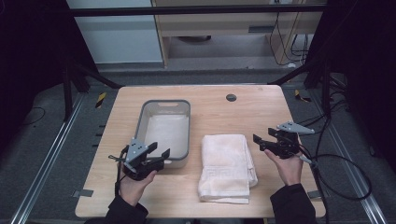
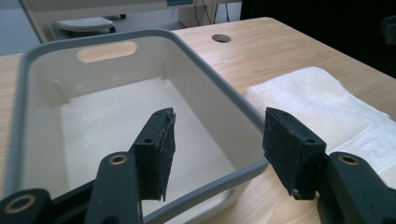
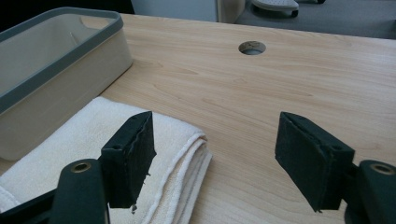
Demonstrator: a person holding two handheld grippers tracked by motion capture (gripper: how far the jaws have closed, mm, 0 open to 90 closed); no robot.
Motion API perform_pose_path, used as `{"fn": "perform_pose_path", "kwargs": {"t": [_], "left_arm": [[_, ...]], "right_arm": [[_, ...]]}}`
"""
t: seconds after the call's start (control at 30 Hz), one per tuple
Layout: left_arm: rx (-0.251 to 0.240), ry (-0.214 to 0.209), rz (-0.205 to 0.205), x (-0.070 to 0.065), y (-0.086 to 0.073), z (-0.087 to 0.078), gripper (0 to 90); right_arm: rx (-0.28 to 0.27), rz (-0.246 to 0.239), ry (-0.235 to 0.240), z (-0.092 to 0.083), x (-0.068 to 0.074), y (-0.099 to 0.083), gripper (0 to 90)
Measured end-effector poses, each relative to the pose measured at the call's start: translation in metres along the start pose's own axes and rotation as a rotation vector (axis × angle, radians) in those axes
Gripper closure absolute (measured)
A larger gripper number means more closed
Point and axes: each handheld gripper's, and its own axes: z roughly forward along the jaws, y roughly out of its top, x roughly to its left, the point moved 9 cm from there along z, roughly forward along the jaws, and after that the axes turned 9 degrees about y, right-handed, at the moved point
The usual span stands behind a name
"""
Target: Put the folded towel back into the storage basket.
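Towel (image 1: 227,168), white and folded into a thick rectangle, lies flat on the wooden desk (image 1: 261,107) just right of an empty grey-rimmed bin (image 1: 186,135). Its long axis runs from the person toward the far edge. The right gripper (image 1: 265,141) hovers beside the towel's far right corner, fingers spread, holding nothing; the left gripper (image 1: 159,150) sits over the bin's near rim, fingers spread and empty. A pinch on the top layer alone would likely unfold the towel; the left gripper may bump the bin.

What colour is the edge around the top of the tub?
The tub's rim is grey, while its walls and floor are off-white. The left gripper view shows it best.
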Motion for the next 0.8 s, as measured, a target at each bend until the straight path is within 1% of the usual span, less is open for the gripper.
{"fn": "perform_pose_path", "kwargs": {"t": [0.1, 0.13, 0.2, 0.23, 0.3, 0.37, 0.4, 0.57, 0.6, 0.67, 0.7, 0.73, 0.77, 0.8], "left_arm": [[-0.002, -0.015, 0.015, -0.012, 0.002, 0.002, 42.7], [-0.002, -0.015, 0.015, -0.012, 0.002, 0.002, 42.7], [-0.003, -0.023, 0.023, -0.018, 0.003, 0.004, 42.7], [0.000, -0.033, 0.027, -0.024, 0.003, 0.005, 42.6], [0.001, -0.036, 0.028, -0.026, 0.002, 0.006, 42.5], [0.009, -0.044, 0.045, -0.033, 0.000, 0.007, 42.3], [0.009, -0.052, 0.045, -0.037, -0.001, 0.008, 42.3], [0.020, -0.064, 0.055, -0.044, -0.004, 0.010, 42.0], [0.021, -0.068, 0.060, -0.046, -0.005, 0.011, 42.0], [0.031, -0.077, 0.069, -0.051, -0.009, 0.012, 42.0], [0.031, -0.077, 0.069, -0.051, -0.009, 0.012, 42.0], [0.038, -0.084, 0.075, -0.056, -0.012, 0.013, 42.0], [0.038, -0.084, 0.075, -0.056, -0.012, 0.013, 42.0], [0.048, -0.090, 0.083, -0.060, -0.015, 0.015, 42.0]], "right_arm": [[-0.002, 0.004, 0.005, -0.002, -0.001, 0.002, 28.1], [-0.004, 0.004, 0.008, -0.002, -0.001, 0.003, 28.1], [-0.005, 0.003, 0.008, -0.002, -0.002, 0.003, 27.8], [-0.003, 0.005, 0.011, -0.002, -0.002, 0.004, 27.2], [-0.004, 0.004, 0.011, -0.002, -0.002, 0.004, 27.1], [-0.002, 0.004, 0.017, -0.002, -0.001, 0.003, 26.2], [-0.001, 0.006, 0.020, -0.001, 0.000, 0.003, 25.8], [0.000, 0.009, 0.033, 0.001, 0.001, 0.003, 24.8], [0.009, 0.002, 0.032, 0.002, 0.001, 0.002, 24.5], [0.010, 0.004, 0.036, 0.003, 0.001, 0.001, 24.3], [0.010, 0.004, 0.036, 0.003, 0.001, 0.001, 24.3], [0.016, 0.006, 0.039, 0.005, 0.001, -0.002, 24.2], [0.016, 0.006, 0.039, 0.005, 0.001, -0.002, 24.2], [0.026, 0.003, 0.044, 0.007, 0.002, -0.004, 24.1]]}}
